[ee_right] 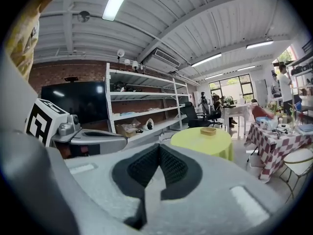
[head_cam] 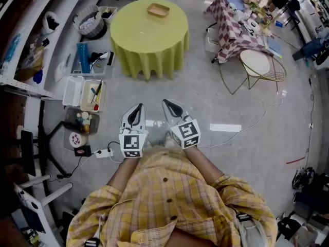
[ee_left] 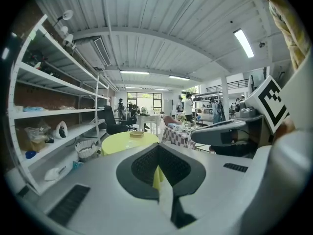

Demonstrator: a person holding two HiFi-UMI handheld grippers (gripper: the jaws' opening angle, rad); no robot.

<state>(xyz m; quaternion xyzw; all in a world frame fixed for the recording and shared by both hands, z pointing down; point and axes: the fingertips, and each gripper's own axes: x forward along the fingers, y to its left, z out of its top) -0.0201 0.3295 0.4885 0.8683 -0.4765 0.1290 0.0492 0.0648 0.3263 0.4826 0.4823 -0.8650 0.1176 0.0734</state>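
**Operator:** What do you record for my two claws?

**Inspector:** Your left claw (head_cam: 138, 107) is closed. In the left gripper view its ribbed pads (ee_left: 143, 165) meet at the tips, with only a thin slit lower down, and nothing sits between them. Your right claw (head_cam: 167, 103) is closed likewise, its pads (ee_right: 171, 166) pressed tip to tip and holding nothing. You carry both just in front of your yellow plaid shirt (head_cam: 164, 199). They are side by side, near each other but not touching, over the grey floor (head_cam: 205, 91). The marker cubes face you and the tips point away.

**Operator:** What lies ahead of them?

**Inspector:** The round desk (head_cam: 149, 45) under a yellow-green cloth stands well apart from both claws, straight ahead of the tips. A shallow wooden tray (head_cam: 158, 10) rests on the far part of its top. I cannot tell whether it holds anything.

**Operator:** And around me?

**Inspector:** On your left, white shelving (head_cam: 31, 60) runs along the wall. Clear bins (head_cam: 85, 91) sit on the floor beside it, and a white basket (head_cam: 91, 23) sits further along. A white power strip (head_cam: 103, 152) lies on the floor near your left claw. To the right of the round desk stands a cluttered second desk under a checked cloth (head_cam: 226, 22). Just beside that is a wire-frame chair (head_cam: 255, 63) with a round white seat.
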